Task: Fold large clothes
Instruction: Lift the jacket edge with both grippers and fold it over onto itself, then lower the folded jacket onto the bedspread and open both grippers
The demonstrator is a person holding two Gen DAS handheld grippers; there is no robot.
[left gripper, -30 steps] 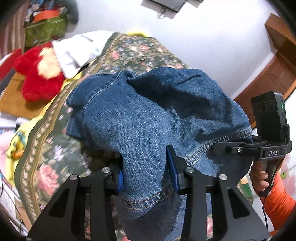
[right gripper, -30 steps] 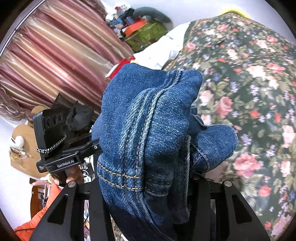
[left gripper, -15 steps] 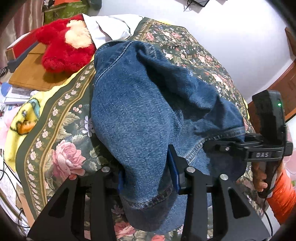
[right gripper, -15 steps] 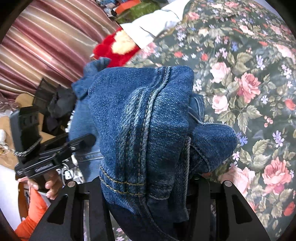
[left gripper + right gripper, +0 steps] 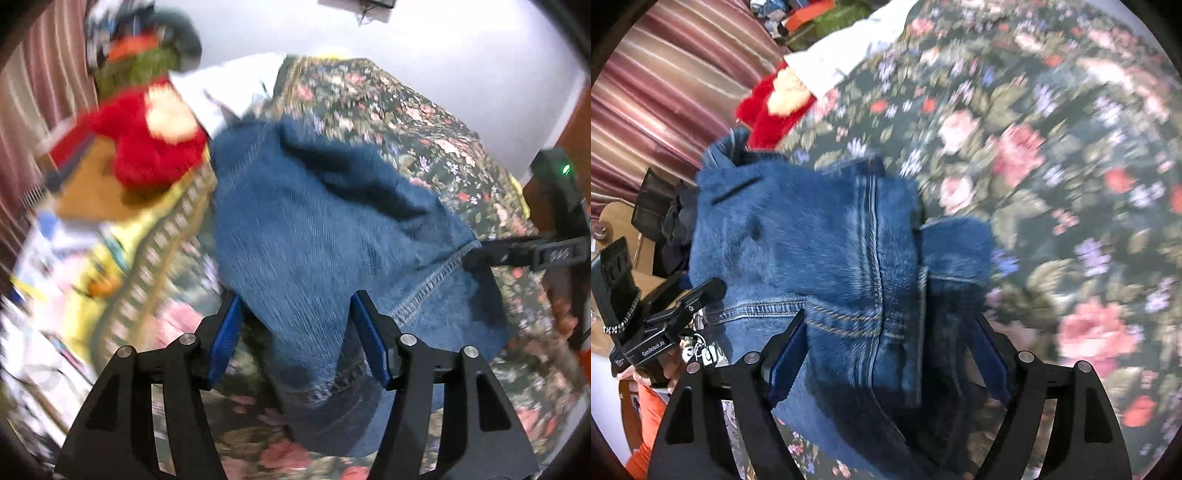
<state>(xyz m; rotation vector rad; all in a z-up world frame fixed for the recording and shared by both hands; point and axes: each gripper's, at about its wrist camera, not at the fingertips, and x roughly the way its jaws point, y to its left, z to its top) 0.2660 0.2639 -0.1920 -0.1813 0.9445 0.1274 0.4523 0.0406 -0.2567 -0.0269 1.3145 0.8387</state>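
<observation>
A red plush toy (image 5: 155,147) sat at the bed's left edge. The jeans (image 5: 314,229) lay on the floral bedspread (image 5: 424,122), their long axis running away from the cameras toward that toy. Both the left claw (image 5: 295,332) and right claw (image 5: 890,354) were opening, pads apart, denim loose between them.

Bright, even indoor light; both fisheye views are motion-blurred, strongly bent and dark-vignetted at the edges.
</observation>
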